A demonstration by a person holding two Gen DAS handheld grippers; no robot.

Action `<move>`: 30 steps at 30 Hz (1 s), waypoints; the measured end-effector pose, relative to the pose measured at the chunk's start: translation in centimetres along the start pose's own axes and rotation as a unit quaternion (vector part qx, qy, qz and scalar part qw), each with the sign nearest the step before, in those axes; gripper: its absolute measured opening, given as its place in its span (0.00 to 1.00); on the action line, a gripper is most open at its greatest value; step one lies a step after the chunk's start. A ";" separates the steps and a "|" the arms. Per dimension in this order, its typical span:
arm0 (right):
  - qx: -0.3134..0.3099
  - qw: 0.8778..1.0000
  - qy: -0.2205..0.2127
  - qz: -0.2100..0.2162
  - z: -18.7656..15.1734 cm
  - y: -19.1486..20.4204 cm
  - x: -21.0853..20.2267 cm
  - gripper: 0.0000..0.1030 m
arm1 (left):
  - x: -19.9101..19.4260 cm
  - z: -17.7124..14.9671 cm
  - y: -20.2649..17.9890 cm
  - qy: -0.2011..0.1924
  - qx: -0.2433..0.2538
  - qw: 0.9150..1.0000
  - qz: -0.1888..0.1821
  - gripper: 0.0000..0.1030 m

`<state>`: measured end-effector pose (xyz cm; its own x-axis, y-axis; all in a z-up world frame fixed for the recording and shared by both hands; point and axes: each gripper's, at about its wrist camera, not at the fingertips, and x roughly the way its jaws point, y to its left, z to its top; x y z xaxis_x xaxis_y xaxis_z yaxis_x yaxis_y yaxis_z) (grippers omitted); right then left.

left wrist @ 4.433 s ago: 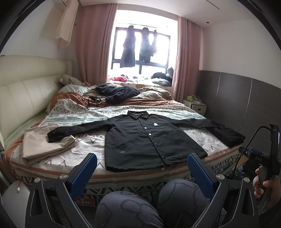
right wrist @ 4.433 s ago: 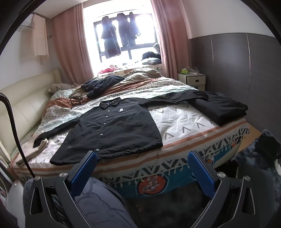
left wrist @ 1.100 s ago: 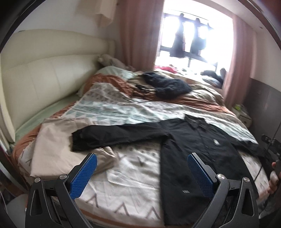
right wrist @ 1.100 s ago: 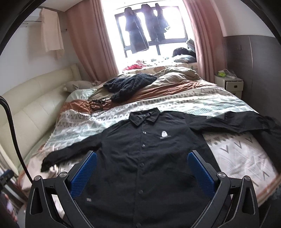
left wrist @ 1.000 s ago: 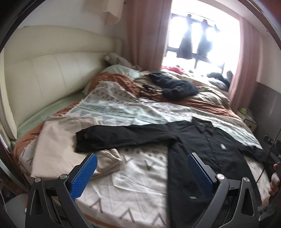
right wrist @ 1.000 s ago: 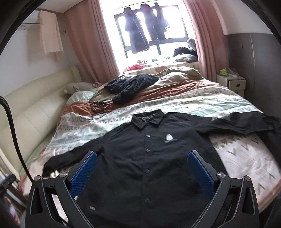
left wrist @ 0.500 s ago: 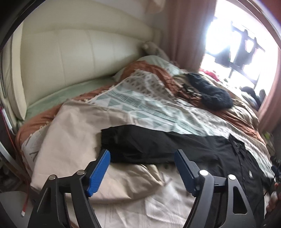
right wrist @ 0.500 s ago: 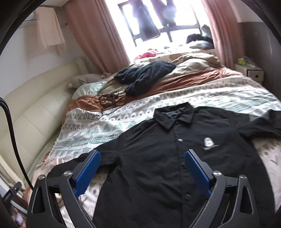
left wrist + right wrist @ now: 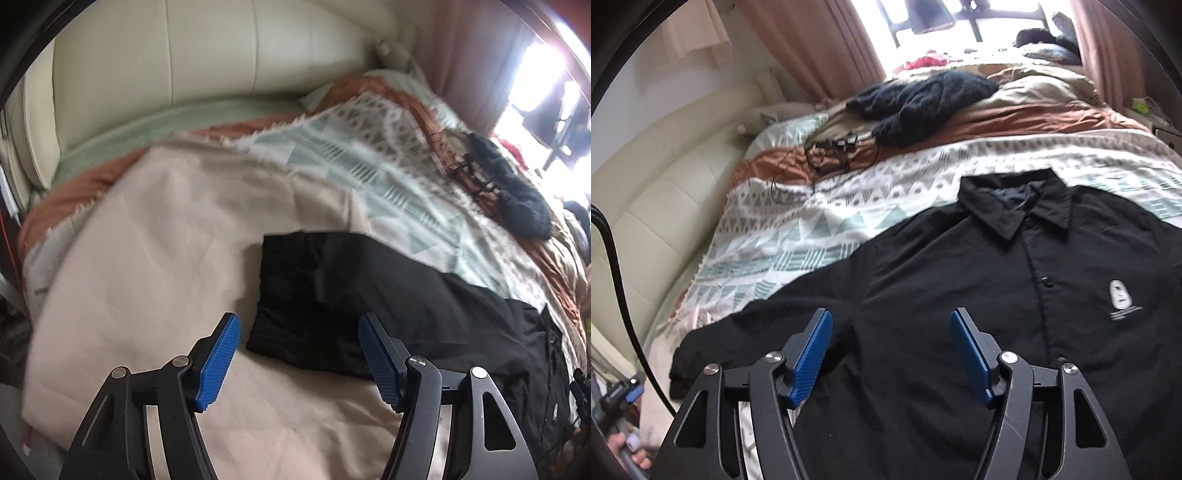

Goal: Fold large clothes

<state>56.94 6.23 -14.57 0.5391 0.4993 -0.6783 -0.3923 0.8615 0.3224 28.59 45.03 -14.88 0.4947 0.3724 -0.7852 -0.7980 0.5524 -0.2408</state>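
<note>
At the far left of the bed, a cream padded headboard (image 9: 147,74) backs the mattress, and a beige sheet (image 9: 147,258) lies spread over the near left corner, giving the sleeve a smooth bed to rest on. The left gripper (image 9: 299,354) hangs over the cuff end of the black jacket's (image 9: 369,295) left sleeve (image 9: 303,280), its blue pads spread wide with nothing between them. It is placed there, I judge, because the cuff is the natural handle for carrying the sleeve across the body (the view is blurred, so whether the pads touch cloth cannot be told).

Moving right, the sleeve runs flat and straight over the patterned blanket (image 9: 812,229) toward the shoulder, which makes a clean fold line possible. The right gripper (image 9: 890,350) is poised above the shoulder seam and upper chest of the jacket (image 9: 997,314), released as well, fingers apart and empty. That spot would pin or pivot the fold while the other tool brings the cuff in.

The jacket itself lies face up and buttoned in the near middle of the bed, collar (image 9: 1015,206) toward the far side, a small white logo (image 9: 1119,295) on the chest at right. Laid out this way, it is ready for its first fold; none has been made yet.

Farther off, a tangle of cable (image 9: 831,147) and a dark knitted garment (image 9: 923,96) sit well apart from the work.
</note>
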 end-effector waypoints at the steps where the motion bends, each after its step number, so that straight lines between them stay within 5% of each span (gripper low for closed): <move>1: -0.004 1.000 0.005 0.003 0.1 0.2 0.7 0.60 | 1.0 0.0 0.2 0.008 -0.005 1.000 0.007 0.66; 8: -0.008 0.999 0.042 0.032 0.1 1.1 5.1 0.47 | 4.9 -0.7 0.4 0.048 -0.007 0.998 0.034 0.65; 10: -0.011 0.997 0.054 0.044 -0.2 1.6 6.6 0.46 | 5.1 -0.6 0.2 0.054 -0.004 0.998 0.033 0.43; 13: -0.003 0.996 0.070 0.059 -0.7 1.8 8.5 0.43 | 4.9 -0.2 0.7 0.054 -0.015 0.998 0.024 0.27; 19: 0.035 0.986 0.133 0.095 -3.2 1.0 13.2 0.38 | 1.8 1.2 -0.4 0.023 -0.012 1.000 -0.011 0.23; 24: 0.078 0.978 0.138 0.132 -2.2 -0.6 10.3 0.38 | -3.5 3.3 -3.6 -0.020 0.003 0.998 -0.052 0.18; 30: 0.080 0.985 0.104 0.115 -1.3 -2.4 3.5 0.38 | -10.1 4.6 -10.5 -0.062 0.047 0.991 -0.106 0.07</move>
<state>58.82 5.78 -18.53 0.2792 0.6668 -0.6910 -0.3547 0.7403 0.5711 33.51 38.91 -1.80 0.6909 0.3262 -0.6451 -0.6391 0.6926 -0.3343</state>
